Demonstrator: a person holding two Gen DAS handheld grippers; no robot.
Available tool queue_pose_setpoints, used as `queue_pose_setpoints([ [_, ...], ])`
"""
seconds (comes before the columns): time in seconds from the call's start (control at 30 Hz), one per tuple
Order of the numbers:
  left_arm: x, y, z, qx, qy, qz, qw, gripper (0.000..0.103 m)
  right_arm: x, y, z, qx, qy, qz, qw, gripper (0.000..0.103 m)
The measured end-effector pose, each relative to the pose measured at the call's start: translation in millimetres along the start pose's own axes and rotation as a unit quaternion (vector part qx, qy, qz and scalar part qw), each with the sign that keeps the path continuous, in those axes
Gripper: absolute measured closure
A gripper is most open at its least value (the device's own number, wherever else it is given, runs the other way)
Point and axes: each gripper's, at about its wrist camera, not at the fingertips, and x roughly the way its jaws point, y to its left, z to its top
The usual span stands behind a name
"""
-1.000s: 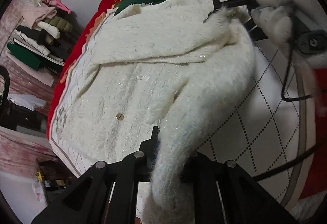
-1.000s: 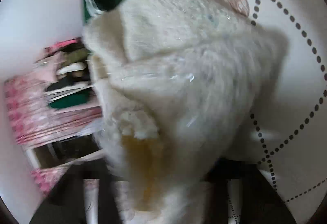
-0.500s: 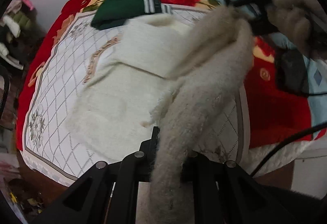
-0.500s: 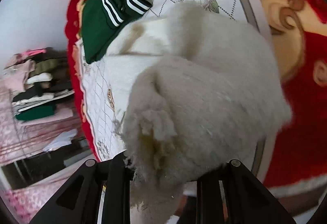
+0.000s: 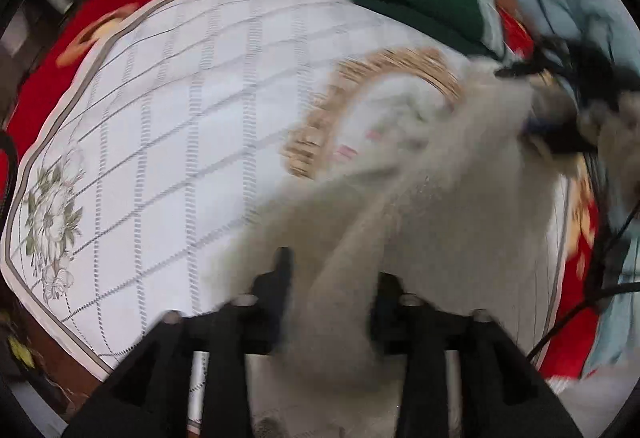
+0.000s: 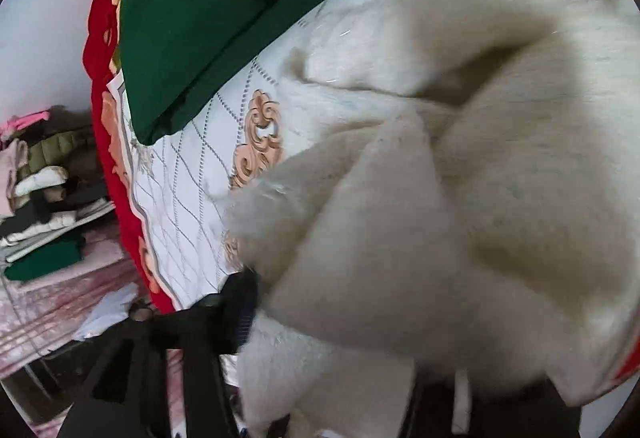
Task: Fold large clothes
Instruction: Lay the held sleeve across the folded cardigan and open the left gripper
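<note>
Both grippers, left (image 5: 332,278) and right (image 6: 340,302), were opening around the fluffy cream-white knitted garment (image 5: 440,222) over the quilted white bedspread (image 5: 180,126) (pads seemingly off the fabric), so the release step looked underway and smoothing the fold likely came next.

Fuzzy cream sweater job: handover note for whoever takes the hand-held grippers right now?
Left hand-held gripper: jaws opening, cream sweater between them, pads not pressing on it.
Right hand-held gripper: jaws opening, sweater bunched across them; right finger hidden.
Sweater lies heaped on the white quilted bedspread, beside the folded green garment.
Done: sweater gathered into a rough bundle.
Left: probably regrasp, flatten, finish the fold. Frames are blurred, so check the folds yourself.
</note>
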Motion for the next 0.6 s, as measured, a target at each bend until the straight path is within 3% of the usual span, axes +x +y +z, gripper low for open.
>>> queue_pose_setpoints([
  [0.03, -6, 12, 1, -0.010, -0.013, 0.013, 0.9998, 0.049, 2, 2, 0, -0.003, -0.002, 0.009, 1.000, 0.024],
  [0.07, -11, 18, 0, -0.016, -0.019, 0.018, 0.9995, 0.037, -4, 6, -5, -0.015, -0.012, 0.029, 0.999, 0.022],
  [0.17, -29, 37, -12, -0.046, -0.031, 0.030, 0.9980, 0.029, -35, 7, -25, -0.059, -0.043, 0.091, 0.993, 0.022],
  [0.23, -30, 34, -18, -0.049, -0.029, 0.027, 0.9980, 0.029, -61, 0, -40, -0.081, -0.072, 0.103, 0.989, 0.022],
  [0.3, -26, 21, -22, -0.044, -0.028, 0.026, 0.9983, 0.029, -91, -12, -56, -0.102, -0.121, 0.068, 0.985, 0.022],
  [0.37, -14, 4, -19, -0.029, -0.025, 0.034, 0.9987, 0.029, -96, -22, -57, -0.117, -0.125, 0.012, 0.985, 0.023],
  [0.4, -5, -7, -17, -0.020, -0.021, 0.039, 0.9988, 0.029, -92, -26, -53, -0.120, -0.118, 0.002, 0.986, 0.027],
  [0.5, 17, -24, -7, -0.010, -0.022, 0.062, 0.9978, 0.029, -63, -21, -25, -0.129, -0.099, -0.016, 0.987, 0.055],
  [0.6, 42, -26, -2, -0.006, -0.007, 0.096, 0.9954, 0.029, -37, 8, 6, -0.179, -0.123, -0.042, 0.975, 0.056],
])
